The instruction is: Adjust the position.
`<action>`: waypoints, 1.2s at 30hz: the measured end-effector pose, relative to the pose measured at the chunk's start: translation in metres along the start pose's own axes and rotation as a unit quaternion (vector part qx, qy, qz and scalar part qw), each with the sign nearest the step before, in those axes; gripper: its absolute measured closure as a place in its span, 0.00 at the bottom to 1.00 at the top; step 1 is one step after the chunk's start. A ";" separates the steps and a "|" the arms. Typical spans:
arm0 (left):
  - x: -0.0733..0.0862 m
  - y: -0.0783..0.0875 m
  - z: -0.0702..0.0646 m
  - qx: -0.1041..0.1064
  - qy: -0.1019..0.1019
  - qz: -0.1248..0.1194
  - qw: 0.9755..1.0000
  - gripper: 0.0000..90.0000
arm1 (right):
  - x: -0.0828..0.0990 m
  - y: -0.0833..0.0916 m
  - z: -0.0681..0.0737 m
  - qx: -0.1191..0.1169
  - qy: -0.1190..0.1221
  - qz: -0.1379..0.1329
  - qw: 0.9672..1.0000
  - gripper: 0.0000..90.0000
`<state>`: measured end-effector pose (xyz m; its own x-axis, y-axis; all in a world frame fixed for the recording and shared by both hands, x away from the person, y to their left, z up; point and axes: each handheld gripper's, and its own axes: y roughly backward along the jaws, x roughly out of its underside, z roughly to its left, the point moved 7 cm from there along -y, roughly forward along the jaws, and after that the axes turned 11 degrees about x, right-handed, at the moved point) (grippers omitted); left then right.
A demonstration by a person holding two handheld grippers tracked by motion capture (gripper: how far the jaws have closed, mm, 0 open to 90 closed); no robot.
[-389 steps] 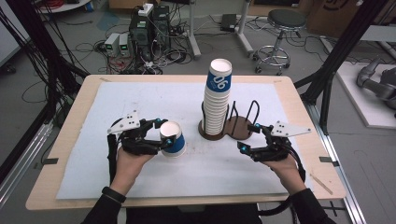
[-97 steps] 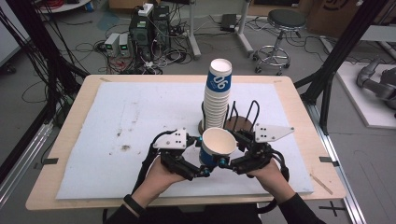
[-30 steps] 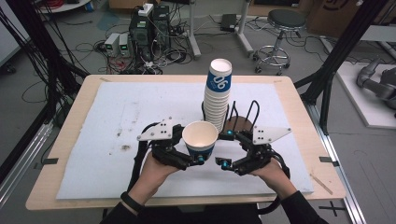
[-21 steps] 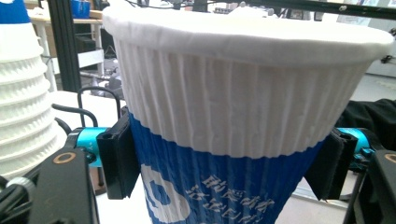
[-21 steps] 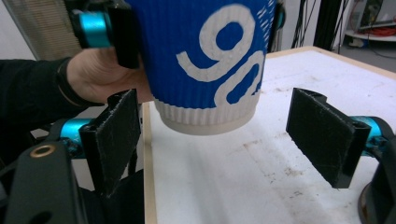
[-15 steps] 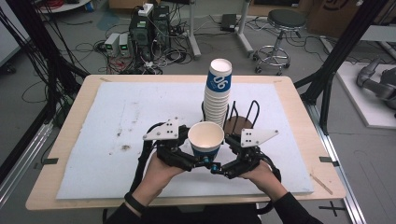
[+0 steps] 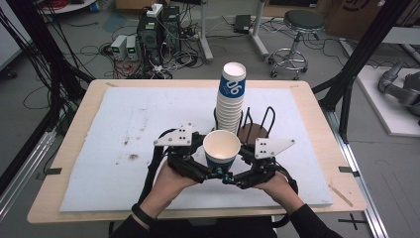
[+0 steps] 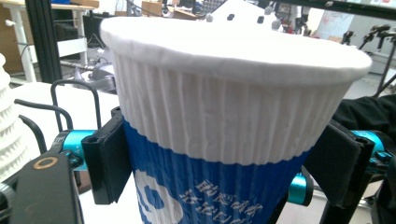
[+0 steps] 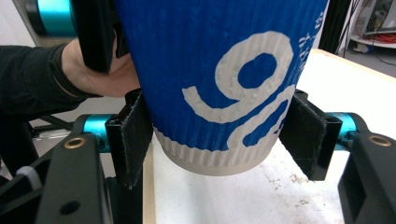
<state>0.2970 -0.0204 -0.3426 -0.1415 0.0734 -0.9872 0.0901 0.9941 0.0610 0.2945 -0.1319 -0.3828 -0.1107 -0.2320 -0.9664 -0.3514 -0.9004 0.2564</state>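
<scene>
A blue and white ribbed paper cup is held upright, mouth up, a little above the white board, between both grippers at the front middle. My right gripper comes in from the right. Its jaws have just been closing, and its pads press on the cup near its base, so my right gripper is shut on it. My left gripper reaches in from the left, higher on the cup. The jaws of my left gripper have just been opening and now stand close beside the cup wall.
A tall stack of matching cups stands in a black wire holder just behind the hands; the stack is also at the left gripper view's left edge. A white board with brown stains covers the wooden table.
Long ago the left gripper alone held the cup at the left. In the last second the right gripper has drawn in close beside the left, and the cup has shifted slightly right.
</scene>
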 end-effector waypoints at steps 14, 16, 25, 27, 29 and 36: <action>-0.005 0.000 0.000 -0.001 -0.011 -0.001 1.000 0.25 | -0.002 0.000 0.002 -0.007 -0.006 -0.002 1.000 0.23; -0.004 -0.001 0.000 0.003 -0.009 -0.007 1.000 0.25 | -0.006 0.000 0.004 -0.010 -0.011 -0.008 1.000 0.24; -0.007 -0.002 -0.002 0.018 0.001 -0.011 1.000 0.20 | -0.003 0.000 0.005 -0.008 0.003 -0.005 1.000 0.33; -0.009 -0.003 -0.003 0.019 0.006 -0.013 1.000 0.18 | -0.003 0.000 0.004 -0.006 0.002 -0.003 1.000 0.33; -0.009 -0.003 -0.002 0.015 0.003 -0.008 1.000 0.18 | -0.002 0.000 0.004 -0.007 0.002 -0.004 1.000 0.33; -0.010 0.000 0.001 0.006 -0.004 -0.015 1.000 0.21 | -0.001 -0.002 0.002 -0.005 0.000 0.001 1.000 0.33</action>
<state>0.2988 -0.0213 -0.3331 -0.1369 0.0436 -0.9896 0.0972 0.9948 0.0304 0.2937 -0.1297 -0.3824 -0.1113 -0.2342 -0.9658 -0.3412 -0.9038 0.2585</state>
